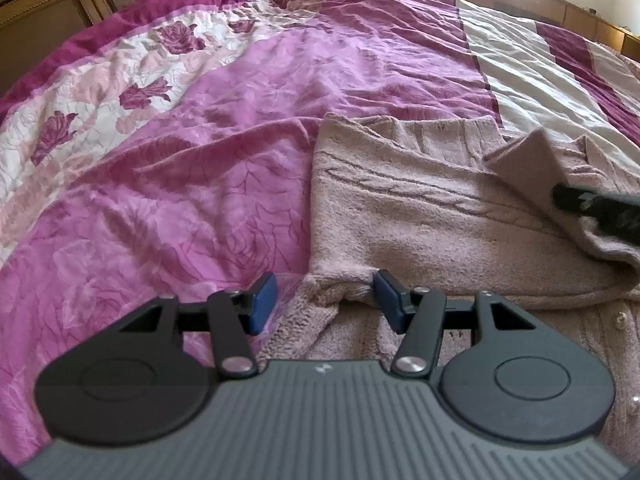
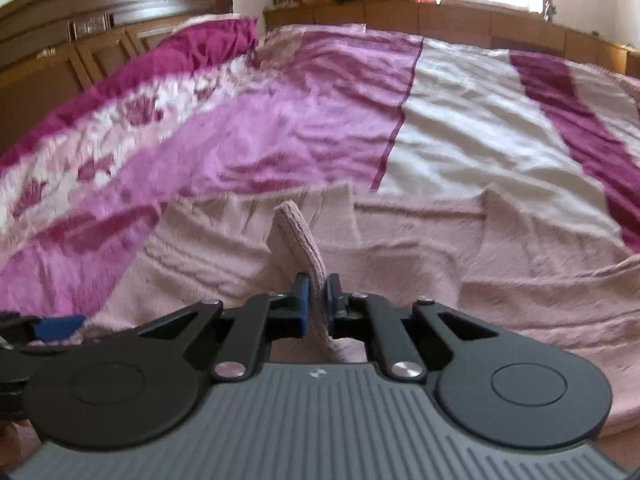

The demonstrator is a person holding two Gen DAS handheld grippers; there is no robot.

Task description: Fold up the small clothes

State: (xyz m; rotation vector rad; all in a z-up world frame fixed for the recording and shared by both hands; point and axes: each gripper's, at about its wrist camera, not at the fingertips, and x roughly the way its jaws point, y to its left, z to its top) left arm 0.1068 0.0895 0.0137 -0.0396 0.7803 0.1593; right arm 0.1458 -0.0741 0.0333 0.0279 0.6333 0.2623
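Note:
A pale pink knitted cardigan (image 1: 420, 216) lies partly folded on the bed, with small buttons along its right edge. My left gripper (image 1: 324, 298) is open, its blue pads either side of the cardigan's near left corner, holding nothing. My right gripper (image 2: 317, 298) is shut on a raised fold of the cardigan (image 2: 296, 236), lifted above the rest of the garment (image 2: 500, 264). In the left wrist view the right gripper (image 1: 560, 196) shows at the right edge with the lifted flap. The left gripper's blue pad (image 2: 60, 326) shows at the left edge of the right wrist view.
The bed is covered by a purple, magenta and white floral bedspread (image 1: 200, 140). A wooden headboard (image 2: 80, 24) stands at the far left and a wooden ledge (image 2: 440, 12) runs along the far side under a bright window.

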